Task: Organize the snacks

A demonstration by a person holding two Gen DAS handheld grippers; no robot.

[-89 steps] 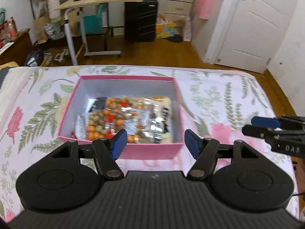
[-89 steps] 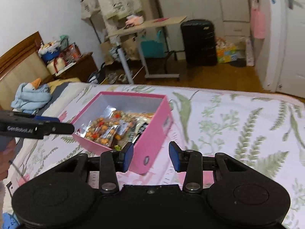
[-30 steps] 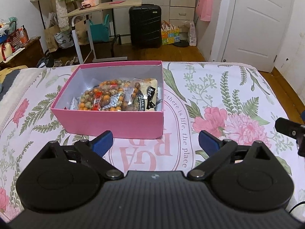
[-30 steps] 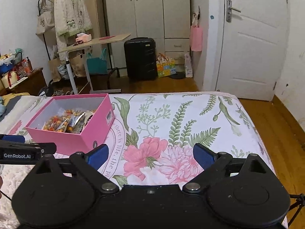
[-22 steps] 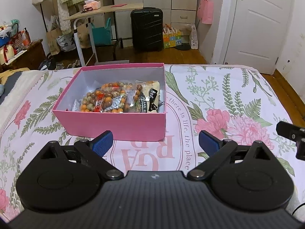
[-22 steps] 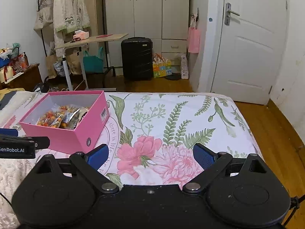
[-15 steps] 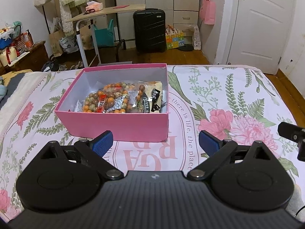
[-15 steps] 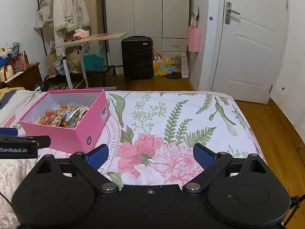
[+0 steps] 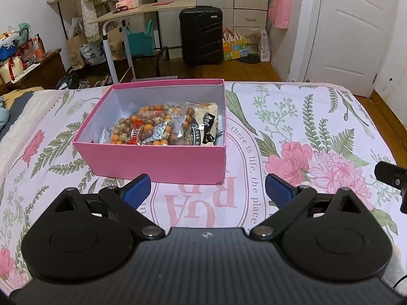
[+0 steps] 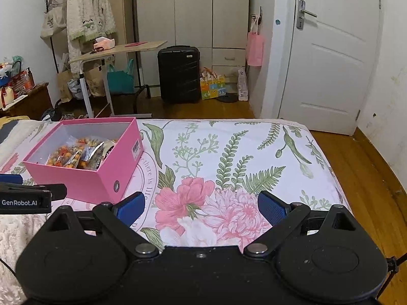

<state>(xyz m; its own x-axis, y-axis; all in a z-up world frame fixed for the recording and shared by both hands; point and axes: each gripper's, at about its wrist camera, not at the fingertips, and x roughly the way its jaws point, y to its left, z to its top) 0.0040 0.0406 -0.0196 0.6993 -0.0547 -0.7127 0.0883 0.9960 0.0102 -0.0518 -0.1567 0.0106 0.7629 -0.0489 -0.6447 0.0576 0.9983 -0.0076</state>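
Note:
A pink box (image 9: pixel 152 157) stands open on the floral bedspread (image 9: pixel 292 127). Inside lie several snack packets (image 9: pixel 150 129): clear bags of orange and brown nuts and a dark packet at the right. The box also shows in the right wrist view (image 10: pixel 86 180), at the left, with the snacks (image 10: pixel 78 156) in it. My left gripper (image 9: pixel 207 193) is open and empty, just short of the box's near wall. My right gripper (image 10: pixel 201 207) is open and empty over the pink flower print, to the right of the box. The left gripper's tip (image 10: pixel 33 195) shows at the right view's left edge.
The bed ends at a wooden floor (image 10: pixel 368 167) on the right and far side. Beyond stand a black suitcase (image 9: pixel 201 36), a rolling desk (image 9: pixel 142 12), a wardrobe and a white door (image 10: pixel 328 58). The right gripper's tip (image 9: pixel 391 175) shows at the left view's right edge.
Both grippers have pulled back and up from the box since three seconds ago, and their jaws have opened wider. Over the last second the views shift only slightly.

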